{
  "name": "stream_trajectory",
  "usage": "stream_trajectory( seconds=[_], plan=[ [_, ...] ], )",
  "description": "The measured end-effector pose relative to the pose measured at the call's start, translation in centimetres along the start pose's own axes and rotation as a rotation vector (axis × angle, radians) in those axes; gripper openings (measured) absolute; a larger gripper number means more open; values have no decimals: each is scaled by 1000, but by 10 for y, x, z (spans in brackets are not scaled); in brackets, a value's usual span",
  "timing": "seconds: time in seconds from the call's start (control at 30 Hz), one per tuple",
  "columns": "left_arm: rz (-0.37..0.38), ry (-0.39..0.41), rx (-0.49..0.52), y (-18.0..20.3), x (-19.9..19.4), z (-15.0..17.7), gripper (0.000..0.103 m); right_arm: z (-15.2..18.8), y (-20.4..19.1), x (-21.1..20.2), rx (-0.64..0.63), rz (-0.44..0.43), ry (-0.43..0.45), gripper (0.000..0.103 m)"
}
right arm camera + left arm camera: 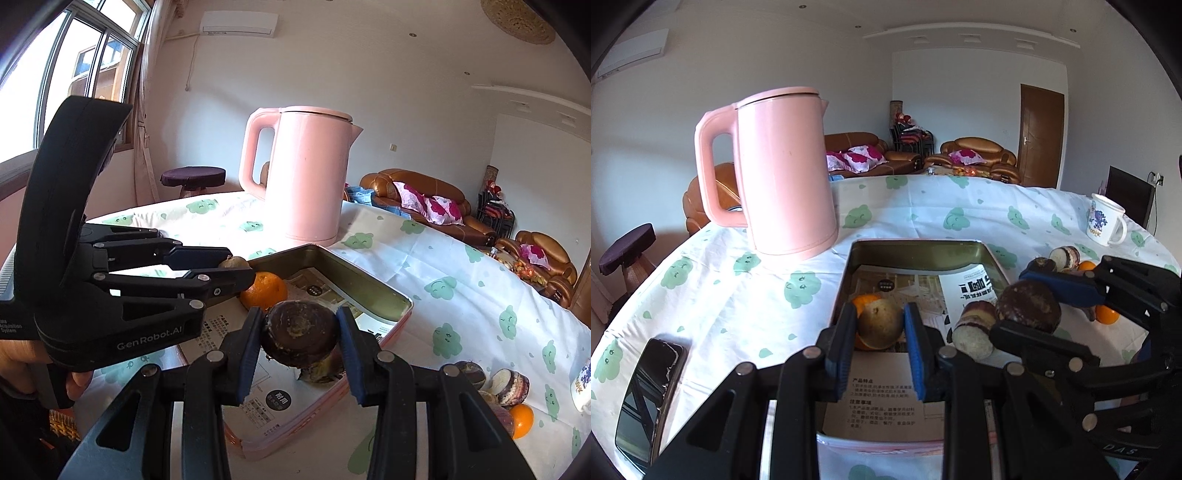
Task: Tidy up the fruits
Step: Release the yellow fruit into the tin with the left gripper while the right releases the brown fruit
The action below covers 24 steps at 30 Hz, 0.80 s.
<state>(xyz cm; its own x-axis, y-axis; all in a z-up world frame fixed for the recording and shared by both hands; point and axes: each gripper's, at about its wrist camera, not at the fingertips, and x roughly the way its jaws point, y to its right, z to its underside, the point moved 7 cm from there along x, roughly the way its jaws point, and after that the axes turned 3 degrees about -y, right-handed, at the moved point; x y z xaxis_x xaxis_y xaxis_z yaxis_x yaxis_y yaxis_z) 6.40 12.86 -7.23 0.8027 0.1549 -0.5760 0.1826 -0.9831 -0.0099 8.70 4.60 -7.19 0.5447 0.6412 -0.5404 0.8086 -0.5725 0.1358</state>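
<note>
My left gripper [881, 339] is shut on a round yellow-brown fruit [881, 323] above the near part of the paper-lined tin tray [916, 254]. An orange [866, 299] lies in the tray just behind that fruit. From the right, my right gripper [1015, 302] reaches in, shut on a dark brown round fruit [1028, 306]. In the right wrist view this fruit [301, 332] fills the gap between the blue pads of the right gripper [301, 347], over the tray's near edge [369, 291]. A purple-skinned cut chunk [973, 332] lies under it. The left gripper [236, 265] is at the left, beside the orange [264, 290].
A tall pink kettle [783, 173] stands close behind the tray's left corner. Several more cut chunks [509, 386] and an orange [521, 421] lie on the cloth right of the tray, near a white mug [1106, 221]. A dark phone [650, 398] lies at the near left.
</note>
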Motion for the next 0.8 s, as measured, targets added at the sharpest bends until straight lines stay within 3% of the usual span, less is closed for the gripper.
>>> stream_trajectory(
  seconds=[0.43, 0.8],
  plan=[
    [33, -64, 12, 5, 11, 8, 28, 9, -13, 21, -50, -40, -120, 43],
    [36, -83, 11, 5, 15, 12, 28, 13, -14, 27, -51, -50, -155, 43]
  ],
)
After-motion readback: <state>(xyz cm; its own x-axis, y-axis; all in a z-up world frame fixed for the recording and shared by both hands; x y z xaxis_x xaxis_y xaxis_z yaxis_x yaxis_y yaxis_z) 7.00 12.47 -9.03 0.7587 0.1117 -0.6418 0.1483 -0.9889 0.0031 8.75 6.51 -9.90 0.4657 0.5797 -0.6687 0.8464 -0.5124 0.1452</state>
